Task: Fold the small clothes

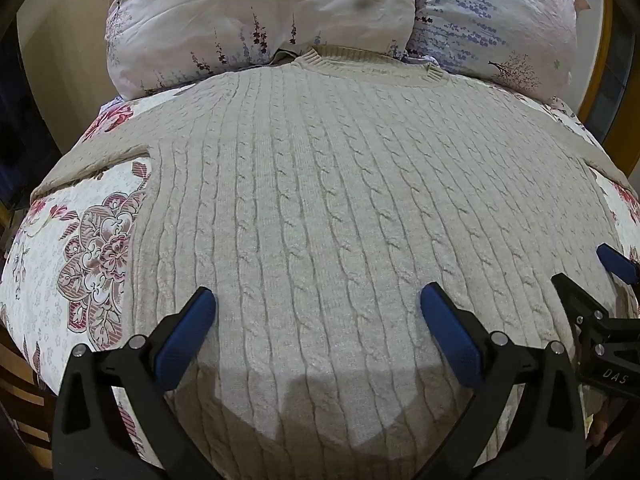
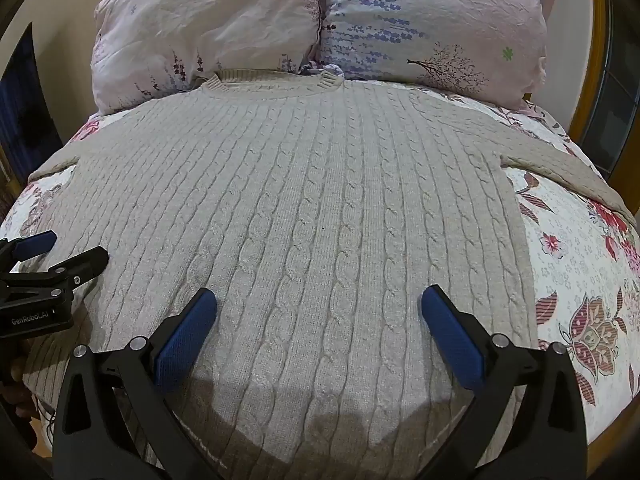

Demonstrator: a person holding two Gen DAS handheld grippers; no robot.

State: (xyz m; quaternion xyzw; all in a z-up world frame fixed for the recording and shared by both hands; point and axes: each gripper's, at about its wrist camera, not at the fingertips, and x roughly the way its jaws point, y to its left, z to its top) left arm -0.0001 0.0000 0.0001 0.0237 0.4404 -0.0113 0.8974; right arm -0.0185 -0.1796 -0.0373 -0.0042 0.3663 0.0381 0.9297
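Beige cable-knit sweater (image 1: pixel 320 200) lies flat, front up, spread across the bed, collar (image 1: pixel 368 66) at the far end touching the two pillows. Sleeves run out to both sides: left sleeve (image 1: pixel 92 160) toward the left bed edge, right sleeve (image 2: pixel 568 168) angled off toward the right edge. Floral bedspread (image 1: pixel 72 240) shows on either side of the sweater body.

My left claw (image 1: pixel 318 320) is wide open, nothing in it, blue pads (image 1: pixel 188 328) spread apart above the lower left part of the sweater. Can't tell if the tips touch the knit.

My right claw (image 2: pixel 319 320) is also wide open and holds nothing, over the lower right part of the sweater, near its right side edge. Contact with the fabric can't be told either.

Each claw shows at the edge of the other's view, side by side, near each other but apart.

Left pillow (image 1: pixel 256 12) and right pillow (image 1: pixel 496 24), both pale with purple flower print, lean together at the head of the bed. A shadow falls on the hem nearest me.
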